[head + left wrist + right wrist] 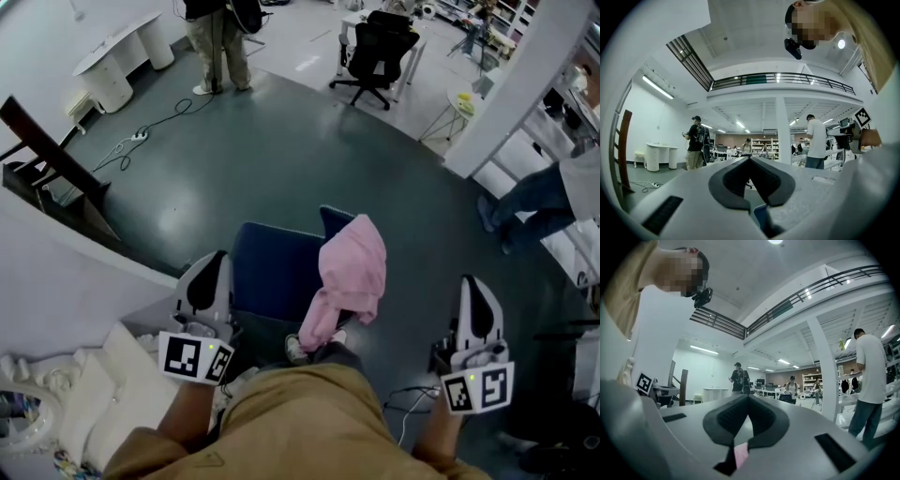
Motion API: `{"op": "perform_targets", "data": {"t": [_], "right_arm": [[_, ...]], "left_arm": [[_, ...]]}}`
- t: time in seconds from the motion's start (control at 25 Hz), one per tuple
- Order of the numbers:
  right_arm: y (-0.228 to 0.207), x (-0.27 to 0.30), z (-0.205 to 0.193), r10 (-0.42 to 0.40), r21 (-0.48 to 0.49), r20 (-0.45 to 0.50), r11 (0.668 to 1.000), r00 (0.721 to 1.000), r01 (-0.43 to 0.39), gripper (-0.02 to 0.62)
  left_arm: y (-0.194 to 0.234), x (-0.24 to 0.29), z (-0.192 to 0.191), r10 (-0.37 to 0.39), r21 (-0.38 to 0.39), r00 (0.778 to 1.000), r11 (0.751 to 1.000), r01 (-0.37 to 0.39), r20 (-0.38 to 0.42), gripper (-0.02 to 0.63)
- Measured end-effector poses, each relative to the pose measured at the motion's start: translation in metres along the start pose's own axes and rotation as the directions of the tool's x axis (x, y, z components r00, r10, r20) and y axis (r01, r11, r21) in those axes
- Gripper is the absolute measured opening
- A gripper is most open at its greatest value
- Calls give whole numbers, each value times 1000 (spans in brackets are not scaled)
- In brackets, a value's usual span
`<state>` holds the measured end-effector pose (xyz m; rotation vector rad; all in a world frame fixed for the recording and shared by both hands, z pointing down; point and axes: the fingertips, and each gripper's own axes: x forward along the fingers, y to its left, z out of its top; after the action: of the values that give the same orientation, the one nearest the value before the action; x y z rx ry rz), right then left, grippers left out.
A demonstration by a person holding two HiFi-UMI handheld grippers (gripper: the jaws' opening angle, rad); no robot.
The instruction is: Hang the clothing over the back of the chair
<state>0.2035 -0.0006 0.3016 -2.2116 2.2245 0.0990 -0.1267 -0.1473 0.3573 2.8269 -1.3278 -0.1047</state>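
Pink clothing (354,272) sits draped over the back of the blue chair (272,277), left gripper (214,262) and right gripper (472,284) both closed and empty either side, so hanging looks done, next maybe just straighten it

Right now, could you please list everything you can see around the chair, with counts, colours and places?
Padded blue chair: one, blue, centre, before the person.
Pink cloth garment: one, pink, draped over that chair's right side.
Black wheeled office chair: one, black, far top.
White curved table: one, white, top left.
Dark wooden frame: one, brown, left.
White square pillar: one, white, right.
Bystander in khaki trousers: one, top.
Bystander in blue jeans: one, right edge.
Left gripper: one, grey and black, shut, empty.
Right gripper: one, grey and black, shut, empty.
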Motion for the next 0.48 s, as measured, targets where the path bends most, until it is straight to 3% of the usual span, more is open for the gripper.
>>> {"op": "perform_targets", "data": {"t": [0.48], "right_arm": [[6, 3, 4, 13, -10, 3, 1000, 1000, -13, 3]], "left_arm": [[0, -1, 0, -1, -11, 1000, 1000, 1, 7, 3]]}}
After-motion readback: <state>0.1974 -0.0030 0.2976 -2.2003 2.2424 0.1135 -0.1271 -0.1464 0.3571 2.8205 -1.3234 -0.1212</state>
